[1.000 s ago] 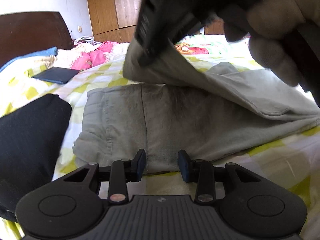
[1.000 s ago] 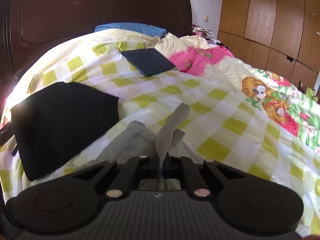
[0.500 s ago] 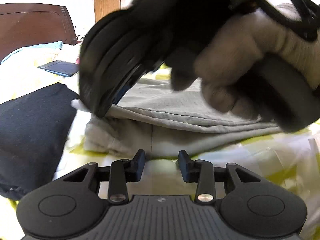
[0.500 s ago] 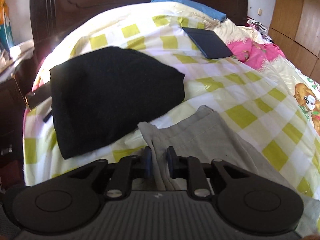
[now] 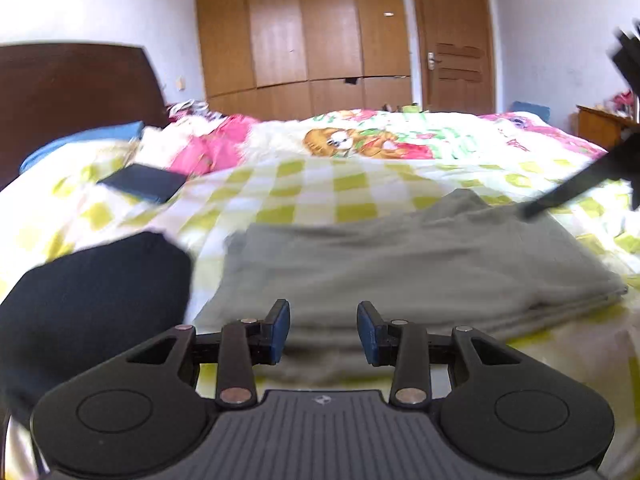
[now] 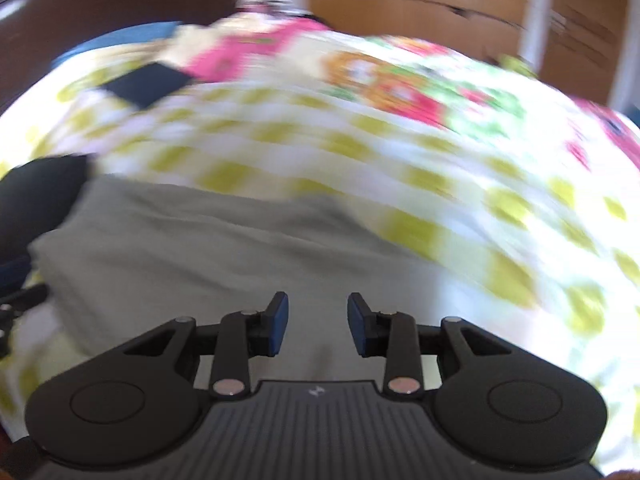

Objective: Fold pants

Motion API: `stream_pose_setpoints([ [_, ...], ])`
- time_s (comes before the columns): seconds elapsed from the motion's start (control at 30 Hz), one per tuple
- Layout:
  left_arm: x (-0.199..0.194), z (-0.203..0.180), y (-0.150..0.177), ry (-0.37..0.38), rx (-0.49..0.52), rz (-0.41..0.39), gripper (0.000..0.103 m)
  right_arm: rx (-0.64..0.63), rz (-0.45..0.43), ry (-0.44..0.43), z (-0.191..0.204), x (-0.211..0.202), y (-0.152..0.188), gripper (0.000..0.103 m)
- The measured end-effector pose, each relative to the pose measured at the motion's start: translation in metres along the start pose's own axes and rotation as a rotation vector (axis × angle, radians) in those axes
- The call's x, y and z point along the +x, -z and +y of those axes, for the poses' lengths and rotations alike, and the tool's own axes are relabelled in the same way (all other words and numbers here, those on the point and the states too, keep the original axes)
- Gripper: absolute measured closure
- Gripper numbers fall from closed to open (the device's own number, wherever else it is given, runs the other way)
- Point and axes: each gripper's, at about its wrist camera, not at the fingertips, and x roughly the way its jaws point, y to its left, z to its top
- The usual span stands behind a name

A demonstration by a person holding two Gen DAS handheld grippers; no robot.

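Only left view shows door beyond folded pants.

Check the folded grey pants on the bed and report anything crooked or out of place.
Mostly tidy. The grey pants lie folded flat on the checked bedspread, but the layers at the right end are staggered, not flush, and the far edge bulges into a small hump. The right wrist view is too blurred to add more.
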Motion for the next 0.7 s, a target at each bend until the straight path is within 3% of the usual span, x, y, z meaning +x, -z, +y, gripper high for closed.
stream_pose_setpoints([
  [0.07,0.021,-0.01,-0.003,0.016,0.031,0.029,0.052,0.122,0.045,0.006,-0.032,0.007,0.01,0.066],
  [0.17,0.042,-0.027,0.004,0.043,0.088,0.147,0.053,0.258,0.097,-0.108,-0.056,0.024,0.02,0.064],
  [0.27,0.038,-0.042,0.006,0.003,0.165,0.146,0.053,0.323,0.071,-0.214,-0.064,0.039,0.026,0.059],
  [0.37,0.037,-0.043,-0.002,-0.001,0.155,0.171,0.053,0.363,0.051,-0.292,-0.069,0.049,0.021,0.06],
  [0.4,0.036,-0.045,-0.005,-0.006,0.158,0.17,0.053,0.384,0.047,-0.33,-0.071,0.052,0.018,0.063],
  [0.43,0.035,-0.049,-0.008,-0.007,0.172,0.159,0.053,0.405,0.046,-0.357,-0.075,0.055,0.016,0.074],
  [0.47,0.032,-0.054,-0.012,-0.003,0.192,0.144,0.053,0.427,0.052,-0.37,-0.078,0.058,0.014,0.094],
  [0.57,0.03,-0.074,-0.023,0.025,0.244,0.136,0.052,0.505,0.054,-0.441,-0.097,0.055,0.013,0.098],
  [0.7,0.035,-0.111,-0.027,0.129,0.319,0.197,0.052,0.51,0.04,-0.43,-0.127,0.03,0.02,0.098],
])
